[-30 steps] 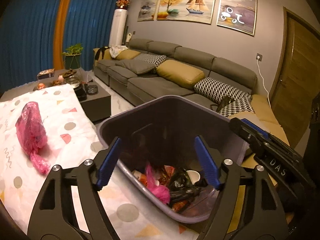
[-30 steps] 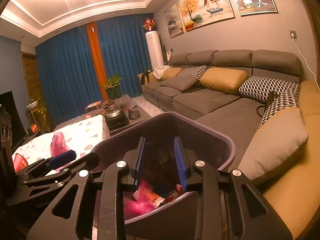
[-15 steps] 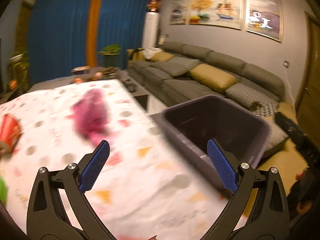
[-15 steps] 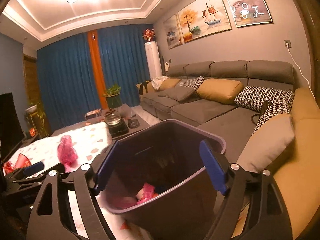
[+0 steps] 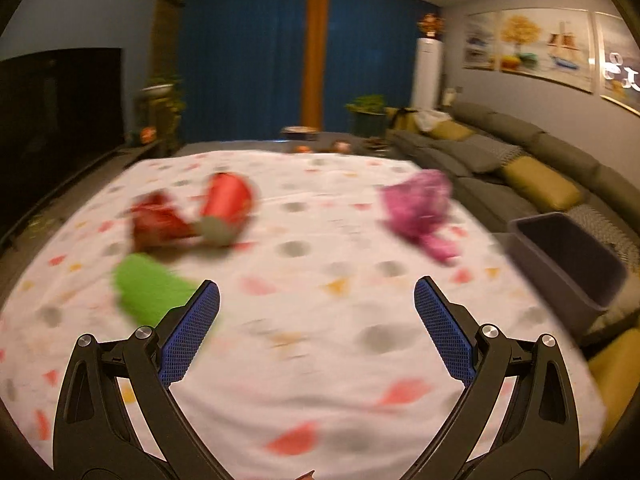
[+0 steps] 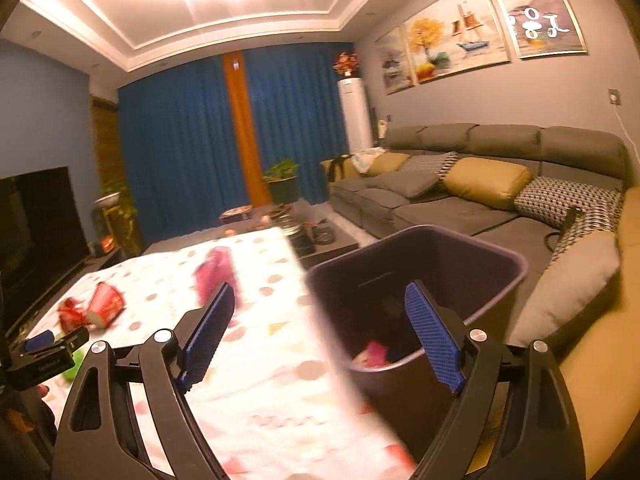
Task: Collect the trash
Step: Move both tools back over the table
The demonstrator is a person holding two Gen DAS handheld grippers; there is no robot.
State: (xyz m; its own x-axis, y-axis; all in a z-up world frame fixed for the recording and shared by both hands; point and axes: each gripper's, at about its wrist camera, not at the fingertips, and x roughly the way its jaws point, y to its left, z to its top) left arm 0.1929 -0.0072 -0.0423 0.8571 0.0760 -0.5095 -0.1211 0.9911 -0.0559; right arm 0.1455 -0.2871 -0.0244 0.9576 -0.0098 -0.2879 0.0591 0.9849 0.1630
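On the white patterned tablecloth [image 5: 320, 360] lie a pink plastic bag [image 5: 420, 208], a tipped red paper cup [image 5: 228, 204], a red wrapper [image 5: 160, 220] and a green piece [image 5: 148, 288], all blurred. My left gripper [image 5: 316, 292] hovers over the cloth, open and empty, with the green piece just beyond its left finger. The dark bin [image 6: 460, 236] stands at the table's right edge and holds pink trash [image 6: 374, 354]. My right gripper [image 6: 320, 292] is in front of the bin's near wall, its jaws opening with nothing between them. In the right wrist view the pink bag [image 6: 216, 272] and the red cup [image 6: 106, 304] lie to the left.
A grey sofa [image 6: 480, 200] with yellow and patterned cushions runs along the right wall behind the bin [image 5: 568, 256]. A dark TV [image 5: 60, 120] stands at the left. A low coffee table [image 6: 320, 236] with dishes sits beyond the cloth, before blue curtains [image 5: 248, 60].
My left gripper swung left from over the bin to over the table and opened wider. My right gripper's jaws went from nearly shut to wide, and it drew back from the bin.
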